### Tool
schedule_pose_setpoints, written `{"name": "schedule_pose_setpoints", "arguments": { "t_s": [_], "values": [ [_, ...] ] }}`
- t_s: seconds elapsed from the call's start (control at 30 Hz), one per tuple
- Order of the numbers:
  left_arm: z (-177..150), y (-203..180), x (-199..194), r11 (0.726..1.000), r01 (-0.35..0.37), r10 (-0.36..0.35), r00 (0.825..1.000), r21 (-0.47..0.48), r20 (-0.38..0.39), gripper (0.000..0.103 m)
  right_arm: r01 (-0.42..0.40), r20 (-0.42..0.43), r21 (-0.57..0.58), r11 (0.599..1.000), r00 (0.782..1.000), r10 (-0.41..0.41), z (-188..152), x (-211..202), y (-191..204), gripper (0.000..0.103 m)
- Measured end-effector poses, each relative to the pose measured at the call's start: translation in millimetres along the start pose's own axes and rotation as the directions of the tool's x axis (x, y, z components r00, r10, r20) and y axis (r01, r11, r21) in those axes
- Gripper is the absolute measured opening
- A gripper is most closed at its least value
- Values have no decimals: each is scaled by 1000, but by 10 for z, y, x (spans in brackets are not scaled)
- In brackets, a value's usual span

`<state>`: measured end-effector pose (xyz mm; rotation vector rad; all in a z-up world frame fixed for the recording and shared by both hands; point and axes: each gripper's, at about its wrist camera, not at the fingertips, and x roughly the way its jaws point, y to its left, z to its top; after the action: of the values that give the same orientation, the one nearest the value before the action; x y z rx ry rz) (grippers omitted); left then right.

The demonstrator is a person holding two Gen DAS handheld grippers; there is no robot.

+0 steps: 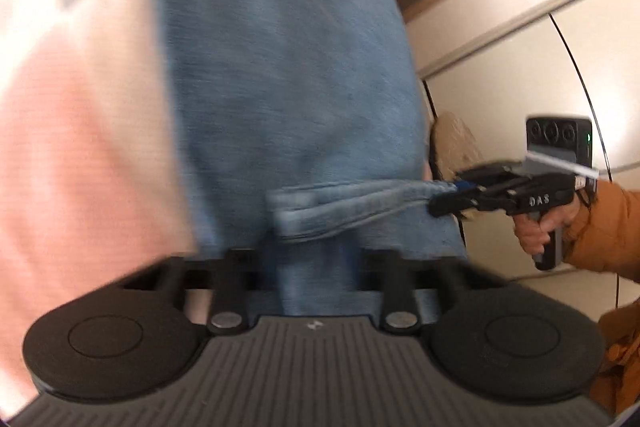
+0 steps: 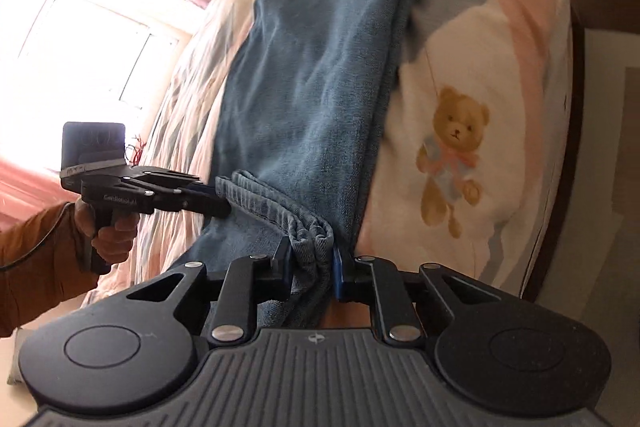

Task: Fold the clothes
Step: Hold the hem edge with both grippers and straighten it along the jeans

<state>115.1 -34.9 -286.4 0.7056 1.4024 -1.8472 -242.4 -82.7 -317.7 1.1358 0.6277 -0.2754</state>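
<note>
Blue jeans (image 2: 320,67) lie lengthwise on a bed, their bunched hem (image 2: 276,203) lifted toward the cameras and stretched between both grippers. In the right wrist view my right gripper (image 2: 312,263) is shut on one end of that hem, blue pads pressing the folds. My left gripper (image 2: 218,201) is at the left of this view, shut on the other end. The left wrist view is blurred: the jeans (image 1: 280,67) fill the middle, cloth covers the fingertips of my left gripper (image 1: 312,263), and my right gripper (image 1: 440,203) pinches the hem (image 1: 344,207) at the right.
The bedspread (image 2: 500,27) is pink, white and grey with a teddy bear print (image 2: 454,151). A bright window (image 2: 80,47) with pink curtains is behind the left hand. White cabinet doors (image 1: 520,75) stand beyond the bed. Orange sleeves (image 1: 608,227) hold the grippers.
</note>
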Motion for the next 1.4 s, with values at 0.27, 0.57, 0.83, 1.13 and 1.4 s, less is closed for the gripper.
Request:
{"name": "schedule_pose_setpoints", "arguments": {
  "t_s": [0.27, 0.57, 0.83, 1.13, 1.4],
  "values": [
    [-118, 102, 28, 998, 50, -48, 997, -42, 54, 20, 24, 3, 7, 1000, 1000, -24, -28, -16, 27, 18],
    [-60, -398, 94, 973, -164, 161, 987, 164, 31, 19, 86, 1, -23, 996, 996, -86, -8, 24, 218, 19],
    [-76, -728, -194, 931, -269, 256, 963, 248, 83, 10, 178, 6, -136, 975, 984, -179, 71, -193, 635, 18],
    [165, -925, -555, 900, -352, 309, 931, 257, 194, 9, 204, 96, -257, 944, 978, -186, 520, -400, 1001, 18],
    [708, -925, -676, 878, -413, 341, 894, 241, 290, 6, 226, 155, -357, 906, 971, -181, 1151, -448, 1006, 18]
  ]
}}
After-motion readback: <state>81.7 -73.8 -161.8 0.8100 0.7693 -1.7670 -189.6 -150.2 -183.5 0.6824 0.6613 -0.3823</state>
